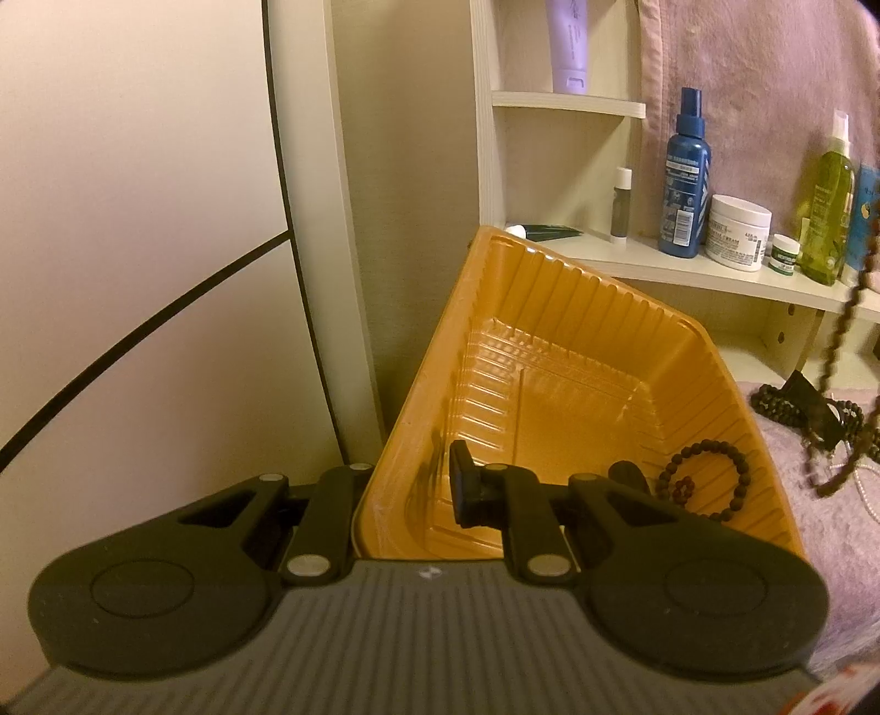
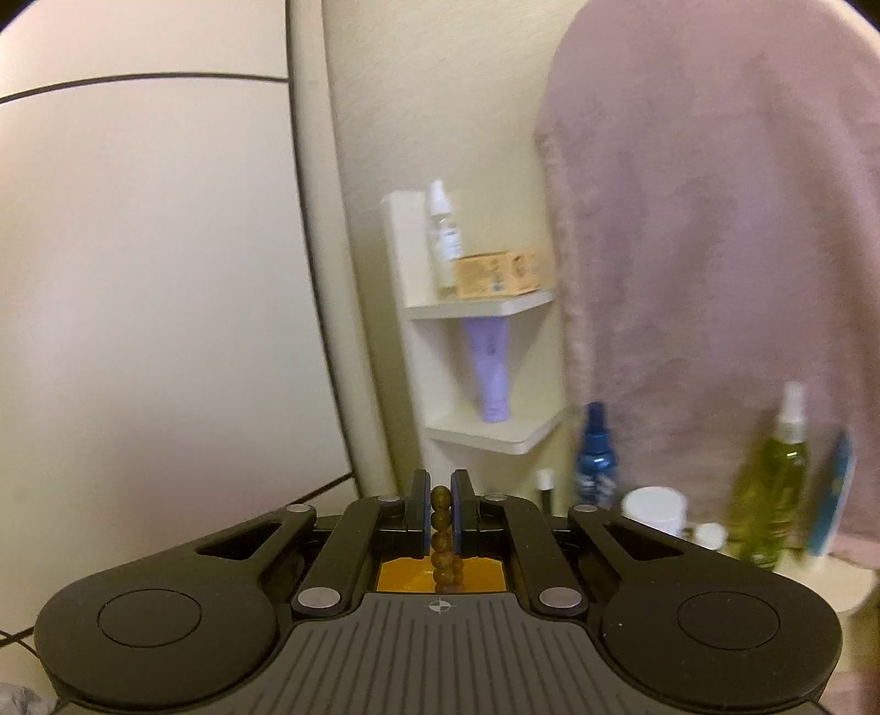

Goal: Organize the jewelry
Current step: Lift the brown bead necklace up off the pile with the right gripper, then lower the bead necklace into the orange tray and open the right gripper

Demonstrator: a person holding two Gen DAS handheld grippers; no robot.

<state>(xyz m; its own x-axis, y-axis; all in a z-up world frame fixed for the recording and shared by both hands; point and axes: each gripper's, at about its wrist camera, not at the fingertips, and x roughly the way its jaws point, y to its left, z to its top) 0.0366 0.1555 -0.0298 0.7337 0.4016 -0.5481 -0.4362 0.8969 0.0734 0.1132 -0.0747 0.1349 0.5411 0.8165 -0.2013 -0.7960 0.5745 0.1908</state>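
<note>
In the left wrist view an orange plastic tray (image 1: pixel 577 352) is tilted up, and my left gripper (image 1: pixel 410 484) is shut on its near left rim, one finger (image 1: pixel 461 484) inside and the other outside, hidden behind the wall. A dark beaded bracelet (image 1: pixel 707 481) lies in the tray's right corner. A long brown bead strand (image 1: pixel 841 341) hangs at the right edge. More dark beads (image 1: pixel 786 407) lie on the pink towel. In the right wrist view my right gripper (image 2: pixel 440 509) is shut on the brown bead strand (image 2: pixel 443 542), above a patch of orange tray (image 2: pixel 407 577).
Shelves hold a blue spray bottle (image 1: pixel 683 181), a white cream jar (image 1: pixel 740 231), a green bottle (image 1: pixel 828 220) and a lilac tube (image 1: pixel 569 44). A pink towel (image 2: pixel 715 247) hangs at the right. A white wall with a dark cable (image 1: pixel 137 330) lies left.
</note>
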